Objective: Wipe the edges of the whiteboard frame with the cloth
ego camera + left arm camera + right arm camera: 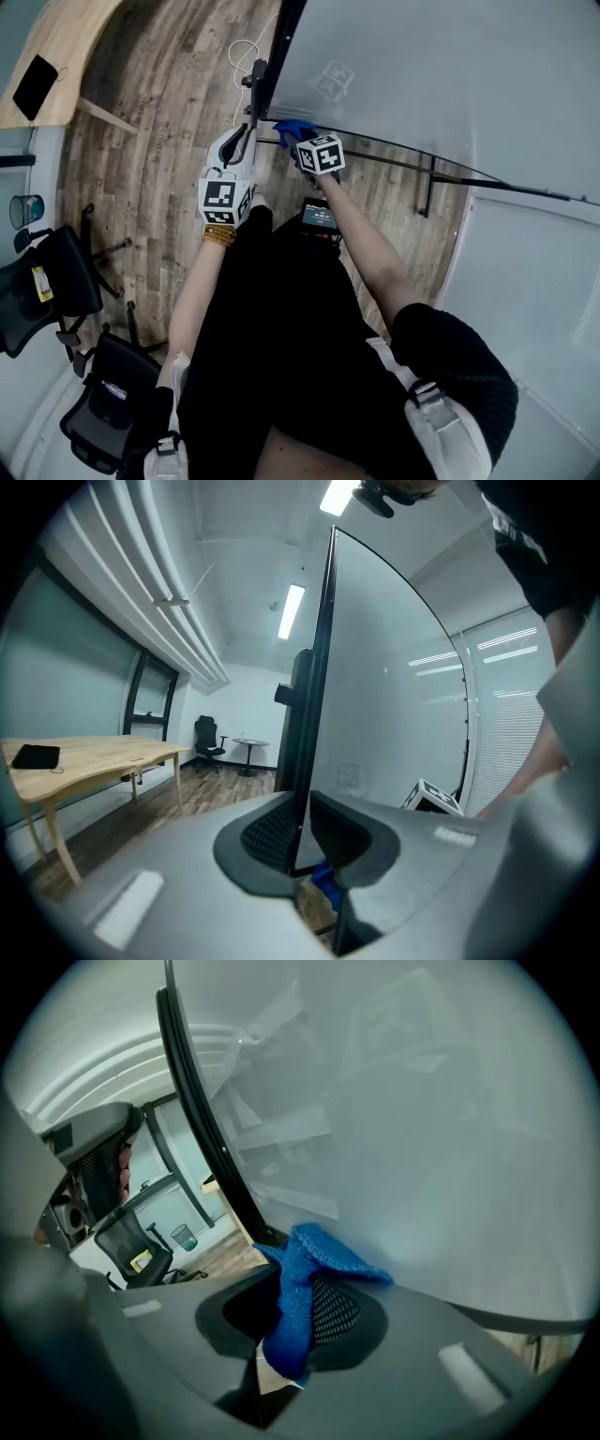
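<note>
- Whiteboard (422, 75) fills the upper right of the head view, seen steeply from above. Its black frame (281, 47) runs down the board's left edge to a corner near the top centre of that view.
- Left claw (305, 832) is clenched on the frame. In the left gripper view the black upright edge stands between the two ribbed pads, with the board's face to its right.
- Right claw (295, 1307) is clenched on the blue cloth (300, 1279). The cloth is pinched between the pads and hangs below them. Its free upper fold spreads over the right-hand pad and appears to rest against the board's face, just beside the frame's lower corner.
- In the head view the cloth shows as a blue patch at the board's lower left corner, just right of the left claw.
- Both claws are near one another, one on either side of that corner, each held by an outstretched arm.
- Wooden floor (159, 141) lies beneath the board.
- Pale wooden tabletop (66, 47) occupies the upper left of the head view and bears a flat black item (36, 82).
- One black office chair (52, 281) stands at the left edge, and a second chair (103, 403) at the lower left.
</note>
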The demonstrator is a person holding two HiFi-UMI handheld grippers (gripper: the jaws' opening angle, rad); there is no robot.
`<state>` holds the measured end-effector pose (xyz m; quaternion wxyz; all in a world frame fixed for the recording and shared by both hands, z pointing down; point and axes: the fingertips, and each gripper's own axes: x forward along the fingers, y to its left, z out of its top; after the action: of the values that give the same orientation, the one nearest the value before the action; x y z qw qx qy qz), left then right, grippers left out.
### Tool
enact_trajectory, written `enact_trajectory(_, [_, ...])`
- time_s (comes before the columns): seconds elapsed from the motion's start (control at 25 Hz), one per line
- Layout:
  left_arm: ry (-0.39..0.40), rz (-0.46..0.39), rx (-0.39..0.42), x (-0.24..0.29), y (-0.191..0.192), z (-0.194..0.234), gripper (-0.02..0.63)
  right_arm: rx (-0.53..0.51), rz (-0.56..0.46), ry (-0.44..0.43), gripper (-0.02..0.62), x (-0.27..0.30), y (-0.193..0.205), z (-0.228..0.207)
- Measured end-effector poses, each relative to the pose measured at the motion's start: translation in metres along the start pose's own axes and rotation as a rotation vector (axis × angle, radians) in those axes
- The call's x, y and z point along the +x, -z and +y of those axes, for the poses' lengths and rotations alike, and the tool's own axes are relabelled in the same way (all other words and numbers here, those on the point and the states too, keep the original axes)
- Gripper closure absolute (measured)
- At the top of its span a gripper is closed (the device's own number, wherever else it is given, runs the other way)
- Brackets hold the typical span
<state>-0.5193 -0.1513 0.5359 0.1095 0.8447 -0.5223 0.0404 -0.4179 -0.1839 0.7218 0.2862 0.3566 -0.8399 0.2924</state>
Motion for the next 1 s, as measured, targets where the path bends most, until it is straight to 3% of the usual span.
enact_trajectory(0.24, [-0.018, -0.001, -0.005, -0.004, 0.001, 0.008, 0.566, 0.046, -0.009, 0.029, 0.489, 0.006, -0.003, 0.005])
enact_trajectory(0.64, [-0.003, 0.004, 0.004, -0.004, 0.004, 0.004, 0.566, 0.105, -0.030, -0.053, 0.489, 0.038, -0.029, 0.047])
enact_trajectory(0.72, [-0.005, 0.009, 0.010, -0.007, 0.006, 0.004, 0.566, 0.064, -0.055, -0.106, 0.488, 0.035, -0.036, 0.058])
enact_trajectory(0.88, [0.012, 0.002, 0.082, -0.013, 0.002, -0.004, 0.566, -0.103, -0.122, -0.292, 0.486, -0.003, -0.057, 0.094])
enact_trajectory(1.0, [0.024, -0.029, 0.083, -0.015, -0.009, -0.008, 0.566, -0.183, -0.266, -0.303, 0.486, -0.051, -0.092, 0.107])
